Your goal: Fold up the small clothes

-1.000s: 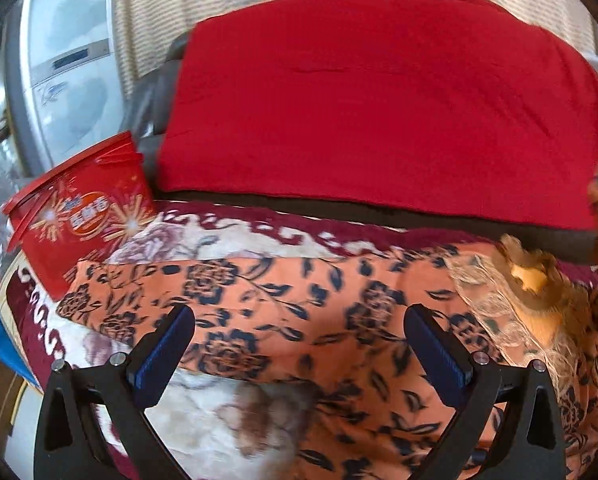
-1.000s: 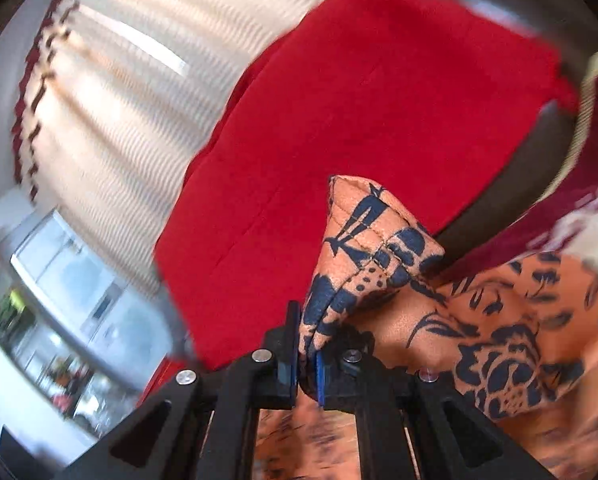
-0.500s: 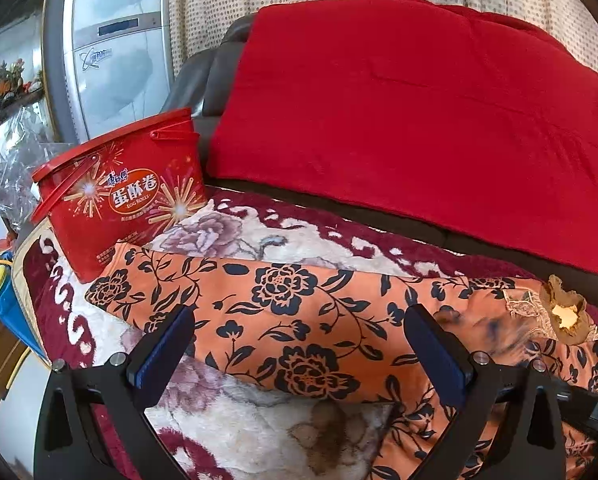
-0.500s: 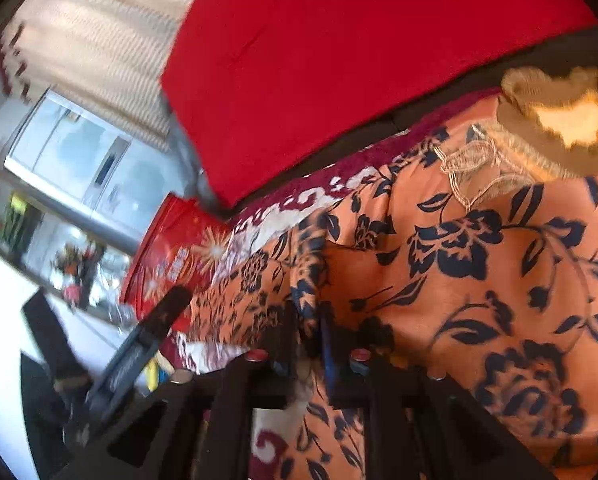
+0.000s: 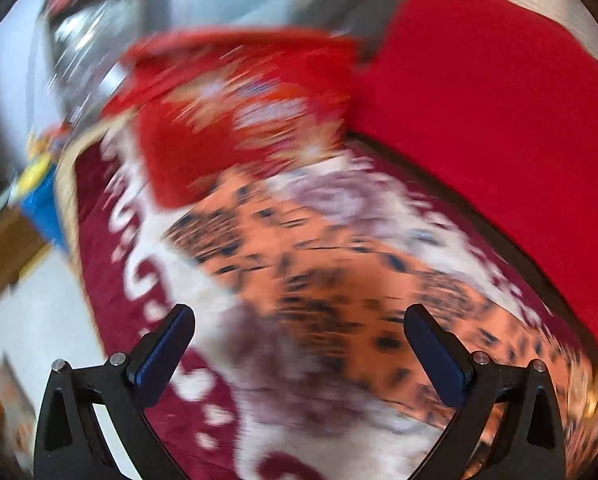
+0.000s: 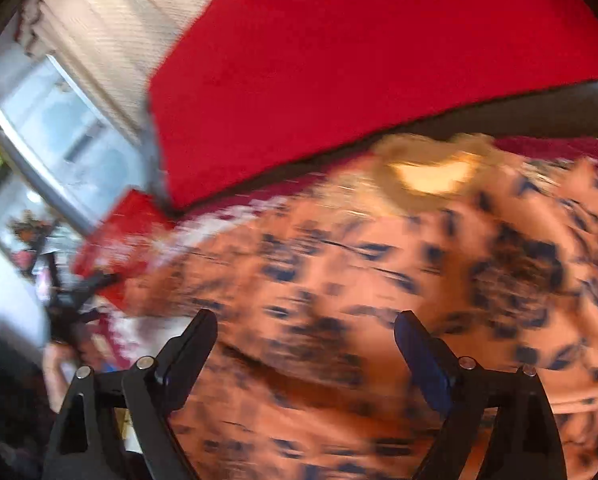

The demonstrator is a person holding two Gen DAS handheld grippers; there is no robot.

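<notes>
An orange garment with dark blue flowers [image 6: 339, 280] lies spread on a maroon and white floral blanket [image 5: 119, 264]; its lace neckline [image 6: 431, 168] points toward the sofa back. It also shows in the left wrist view [image 5: 331, 276]. My right gripper [image 6: 305, 330] is open and empty just above the garment's middle. My left gripper [image 5: 299, 326] is open and empty over the garment's left end and the blanket. Both views are motion-blurred.
A red tub with a handle [image 5: 227, 108] stands on the blanket at the garment's left end. A red blanket [image 5: 499, 92] covers the dark sofa back behind. A fridge [image 6: 67, 136] and striped curtain [image 6: 131, 28] are beyond. A blue object [image 5: 43, 196] sits at the blanket's left edge.
My right gripper has let go of the garment fold and opened; the sleeve now lies flat. My left gripper has swung left toward the red tub, still open.
</notes>
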